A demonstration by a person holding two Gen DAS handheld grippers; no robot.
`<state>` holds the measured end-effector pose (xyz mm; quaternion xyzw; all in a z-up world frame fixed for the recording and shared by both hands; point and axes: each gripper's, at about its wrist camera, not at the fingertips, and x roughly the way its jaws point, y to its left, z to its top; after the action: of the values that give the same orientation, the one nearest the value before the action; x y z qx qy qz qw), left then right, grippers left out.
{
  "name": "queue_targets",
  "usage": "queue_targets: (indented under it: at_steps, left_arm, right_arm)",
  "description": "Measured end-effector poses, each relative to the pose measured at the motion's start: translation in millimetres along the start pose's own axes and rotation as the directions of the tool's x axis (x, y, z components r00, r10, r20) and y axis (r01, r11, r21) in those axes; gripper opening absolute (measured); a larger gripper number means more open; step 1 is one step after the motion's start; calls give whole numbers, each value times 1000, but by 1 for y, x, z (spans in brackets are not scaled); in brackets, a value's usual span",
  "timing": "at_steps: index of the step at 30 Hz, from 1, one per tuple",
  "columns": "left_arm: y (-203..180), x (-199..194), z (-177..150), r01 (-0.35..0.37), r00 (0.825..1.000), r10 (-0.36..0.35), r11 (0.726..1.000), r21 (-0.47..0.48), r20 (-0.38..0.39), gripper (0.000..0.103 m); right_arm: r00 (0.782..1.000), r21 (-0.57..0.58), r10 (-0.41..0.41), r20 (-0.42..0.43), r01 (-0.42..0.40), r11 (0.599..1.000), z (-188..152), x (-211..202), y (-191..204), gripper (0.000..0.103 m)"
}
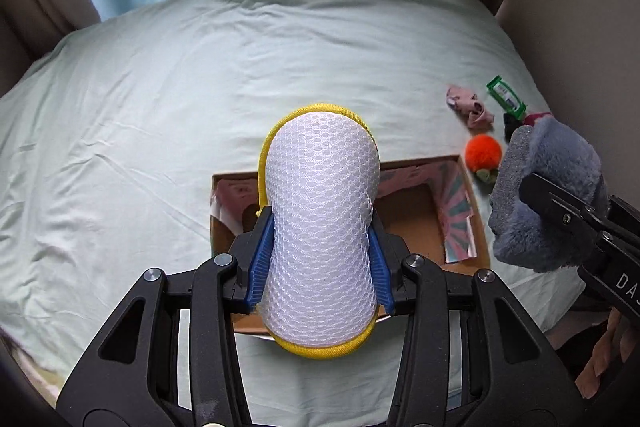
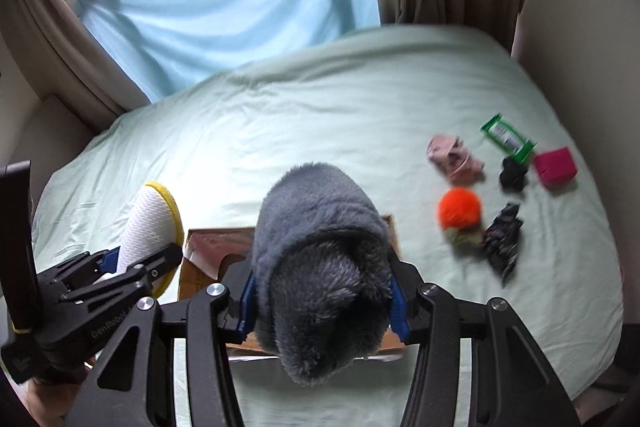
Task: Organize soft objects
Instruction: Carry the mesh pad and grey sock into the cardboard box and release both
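My left gripper (image 1: 321, 247) is shut on a white mesh sponge with a yellow rim (image 1: 320, 211), held above an open cardboard box (image 1: 420, 223) on the bed. The same sponge (image 2: 150, 223) and left gripper (image 2: 138, 259) show at the left of the right wrist view. My right gripper (image 2: 322, 297) is shut on a grey furry slipper (image 2: 320, 259), also over the box (image 2: 200, 267). In the left wrist view the slipper (image 1: 548, 187) hangs at the right, beside the box's right wall.
On the pale green bedsheet (image 2: 280, 131) to the right lie an orange pompom (image 2: 459, 207), a pink cloth (image 2: 454, 155), a green packet (image 2: 507, 138), a magenta block (image 2: 556, 166), a small black item (image 2: 513, 174) and a dark wrapper (image 2: 502, 243). Curtains and a window stand behind.
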<state>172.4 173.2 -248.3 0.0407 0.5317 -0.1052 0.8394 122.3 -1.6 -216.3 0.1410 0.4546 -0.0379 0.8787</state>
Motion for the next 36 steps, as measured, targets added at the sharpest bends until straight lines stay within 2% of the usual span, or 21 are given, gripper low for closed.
queue_targets:
  at_steps: [3, 8, 14, 18, 23, 24, 25, 26, 27, 29, 33, 36]
  left_arm:
    - [7, 26, -6, 6, 998, -7, 1000, -10, -63, 39]
    - [15, 68, -9, 11, 986, -20, 999, -53, -163, 39]
    - [17, 118, -13, 5, 960, -30, 996, -91, -277, 40]
    - [22, 144, -22, -27, 942, -10, 994, -105, -335, 41]
    - [20, 159, -22, -44, 930, 15, 997, -70, -368, 41]
    - [18, 157, -20, -41, 936, 18, 997, -60, -351, 44]
    - [16, 152, -16, -50, 943, 32, 998, -46, -332, 65]
    - [13, 146, -13, -69, 948, 59, 997, -20, -314, 101]
    - [10, 142, -11, -85, 951, 83, 996, 8, -297, 102]
    - [5, 138, -10, -68, 952, 76, 997, 36, -295, 103]
    - [6, 138, -15, -52, 944, 68, 997, 57, -322, 103]
    - [8, 131, -21, -52, 945, 63, 998, 43, -321, 103]
  right_arm:
    - [996, -3, -14, -88, 14, 1000, -3, 31, 10, 47]
    - [972, 25, -30, -232, 36, 999, -10, 85, 12, 47]
    - [922, 51, -45, -384, 70, 996, -12, 140, -3, 48]
    - [877, 60, -54, -477, 93, 994, -21, 175, -11, 48]
    - [853, 69, -37, -521, 85, 994, -28, 196, -17, 48]
    - [852, 76, -29, -522, 81, 994, -29, 197, -17, 48]
    - [853, 82, -27, -522, 81, 993, -29, 199, -18, 51]
    - [852, 69, -42, -521, 91, 993, -28, 200, -16, 63]
    - [853, 47, -62, -518, 101, 994, -26, 201, -13, 80]
    - [861, 31, -56, -506, 83, 996, -22, 202, -12, 103]
    - [863, 27, -33, -504, 53, 998, -24, 201, -11, 103]
    - [866, 34, -28, -499, 52, 998, -27, 196, -12, 103]
